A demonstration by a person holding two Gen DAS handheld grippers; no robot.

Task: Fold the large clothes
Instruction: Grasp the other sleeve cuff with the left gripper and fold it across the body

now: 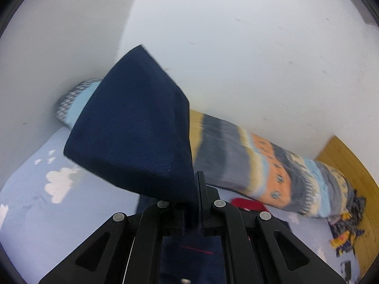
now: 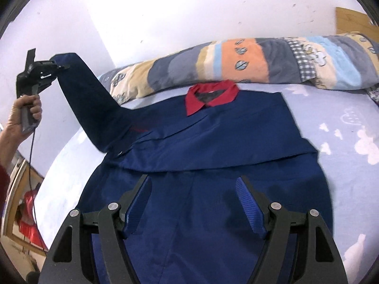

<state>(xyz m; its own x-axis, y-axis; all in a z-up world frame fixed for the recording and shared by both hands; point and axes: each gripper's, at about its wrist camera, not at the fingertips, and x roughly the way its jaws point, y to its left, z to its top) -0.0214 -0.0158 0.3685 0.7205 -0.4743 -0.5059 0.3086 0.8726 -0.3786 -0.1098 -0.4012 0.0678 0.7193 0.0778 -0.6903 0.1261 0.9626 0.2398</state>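
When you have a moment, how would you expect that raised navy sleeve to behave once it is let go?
Probably floppy: the sleeve, clamped at its cuff by the left gripper, sags towards the jacket. Likely light, since one pinch lifts it. The sheen suggests it may slide on the bedsheet.

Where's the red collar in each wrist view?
Left wrist view: red collar is low and right of centre, a small patch just past the left hand-held gripper, mostly hidden behind it.
Right wrist view: red collar is upper centre, at the top of the blue jacket, in full view.
Shared landmark: the striped rolled quilt lying just beyond the collar against the wall.
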